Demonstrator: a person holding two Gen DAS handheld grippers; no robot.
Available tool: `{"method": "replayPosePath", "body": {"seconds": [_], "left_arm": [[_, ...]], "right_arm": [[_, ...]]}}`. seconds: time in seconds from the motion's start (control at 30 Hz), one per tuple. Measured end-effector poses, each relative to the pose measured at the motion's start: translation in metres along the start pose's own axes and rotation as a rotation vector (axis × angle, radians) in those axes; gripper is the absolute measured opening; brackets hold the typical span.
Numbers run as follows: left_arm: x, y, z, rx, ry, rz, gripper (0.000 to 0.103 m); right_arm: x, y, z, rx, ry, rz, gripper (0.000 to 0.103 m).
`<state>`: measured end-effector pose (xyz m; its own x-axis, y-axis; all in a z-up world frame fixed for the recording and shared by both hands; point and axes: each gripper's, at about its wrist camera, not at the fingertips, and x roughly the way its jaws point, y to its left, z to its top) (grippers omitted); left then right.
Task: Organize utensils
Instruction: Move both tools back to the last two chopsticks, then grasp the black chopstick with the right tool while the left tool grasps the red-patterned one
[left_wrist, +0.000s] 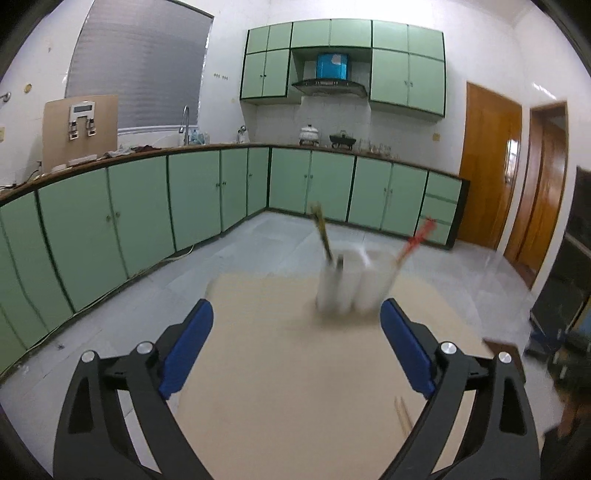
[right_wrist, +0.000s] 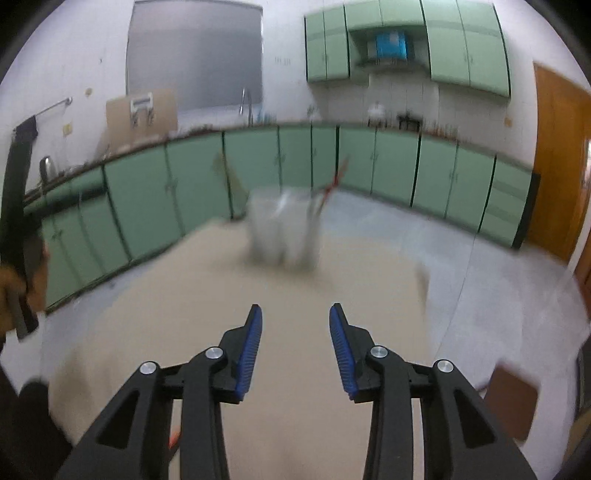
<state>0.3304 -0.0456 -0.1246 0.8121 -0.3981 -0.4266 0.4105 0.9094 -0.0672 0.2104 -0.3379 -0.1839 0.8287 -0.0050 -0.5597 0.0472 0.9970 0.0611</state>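
A white utensil holder (left_wrist: 349, 284) stands near the far edge of the beige table (left_wrist: 280, 369), blurred by motion. A dark-handled utensil (left_wrist: 323, 236) sticks out of its left part and a red one (left_wrist: 415, 240) out of its right. My left gripper (left_wrist: 295, 317) is open wide over bare table, short of the holder, with nothing between its blue pads. A pair of pale chopsticks (left_wrist: 402, 413) lies by its right finger. In the right wrist view the holder (right_wrist: 282, 229) and red utensil (right_wrist: 334, 181) stand ahead. My right gripper (right_wrist: 295, 317) is partly open and holds nothing.
Green kitchen cabinets (left_wrist: 147, 206) line the room behind the table, with grey floor between. A brown flat object (right_wrist: 511, 398) lies at the table's right edge. A hand with the other gripper's black frame (right_wrist: 16, 229) shows at the left of the right wrist view.
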Motion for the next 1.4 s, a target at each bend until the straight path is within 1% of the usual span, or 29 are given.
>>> {"method": "replayPosePath", "body": {"seconds": [0.07, 0.1, 0.13, 0.2, 0.27, 0.33, 0.43, 0.53, 0.57, 0.6, 0.67, 0.73, 0.83, 0.93, 1.1, 1.17, 1.2, 1.23, 1.3, 1.4], "left_arm": [[-0.018, -0.001, -0.021, 0.006, 0.004, 0.013, 0.089], [-0.03, 0.001, -0.035, -0.003, -0.002, 0.03, 0.089], [-0.041, 0.002, -0.047, -0.016, -0.003, 0.034, 0.089], [-0.058, 0.001, -0.065, -0.024, -0.003, 0.058, 0.089], [-0.07, 0.002, -0.077, -0.045, -0.001, 0.065, 0.09], [-0.08, 0.002, -0.089, -0.058, 0.005, 0.069, 0.09], [-0.088, -0.003, -0.096, -0.055, 0.01, 0.063, 0.09], [-0.093, -0.006, -0.096, -0.064, 0.005, 0.048, 0.09], [-0.094, -0.007, -0.095, -0.066, 0.003, 0.041, 0.09], [-0.093, -0.008, -0.096, -0.066, 0.004, 0.036, 0.09], [-0.093, -0.012, -0.096, -0.059, 0.005, 0.03, 0.09], [-0.091, -0.016, -0.098, -0.044, 0.013, 0.025, 0.09], [-0.086, -0.019, -0.104, -0.043, 0.029, 0.021, 0.09], [-0.082, -0.019, -0.109, -0.046, 0.046, 0.023, 0.09], [-0.077, -0.021, -0.12, -0.06, 0.075, 0.019, 0.09], [-0.078, -0.023, -0.122, -0.056, 0.078, 0.018, 0.09], [-0.078, -0.024, -0.123, -0.058, 0.078, 0.018, 0.09], [-0.078, -0.025, -0.125, -0.062, 0.08, 0.018, 0.089], [-0.075, -0.03, -0.131, -0.075, 0.093, 0.011, 0.089], [-0.07, -0.042, -0.145, -0.083, 0.122, 0.0, 0.089]], "right_arm": [[-0.003, 0.026, -0.053, 0.0, 0.064, 0.026, 0.037], [-0.003, 0.037, -0.069, -0.006, 0.084, 0.041, 0.037], [-0.003, 0.057, -0.095, -0.035, 0.123, 0.064, 0.037], [-0.006, 0.083, -0.122, -0.073, 0.148, 0.089, 0.037], [-0.009, 0.103, -0.139, -0.1, 0.165, 0.122, 0.037], [-0.013, 0.12, -0.147, -0.135, 0.159, 0.137, 0.037], [-0.009, 0.136, -0.151, -0.18, 0.172, 0.148, 0.037], [0.0, 0.138, -0.153, -0.182, 0.188, 0.137, 0.037], [0.003, 0.134, -0.151, -0.168, 0.193, 0.13, 0.037], [0.007, 0.129, -0.151, -0.15, 0.201, 0.128, 0.035], [0.005, 0.121, -0.151, -0.135, 0.19, 0.121, 0.033], [0.003, 0.11, -0.154, -0.124, 0.189, 0.112, 0.029], [0.001, 0.092, -0.155, -0.088, 0.189, 0.083, 0.029], [0.0, 0.08, -0.155, -0.05, 0.195, 0.078, 0.029], [0.005, 0.084, -0.153, -0.077, 0.188, 0.093, 0.03], [0.01, 0.08, -0.15, -0.055, 0.187, 0.099, 0.025], [0.009, 0.077, -0.15, -0.044, 0.187, 0.099, 0.013], [0.011, 0.072, -0.149, -0.025, 0.188, 0.092, 0.007], [0.009, 0.062, -0.148, 0.016, 0.188, 0.09, 0.007], [0.005, 0.043, -0.149, 0.064, 0.181, 0.06, 0.007]]}}
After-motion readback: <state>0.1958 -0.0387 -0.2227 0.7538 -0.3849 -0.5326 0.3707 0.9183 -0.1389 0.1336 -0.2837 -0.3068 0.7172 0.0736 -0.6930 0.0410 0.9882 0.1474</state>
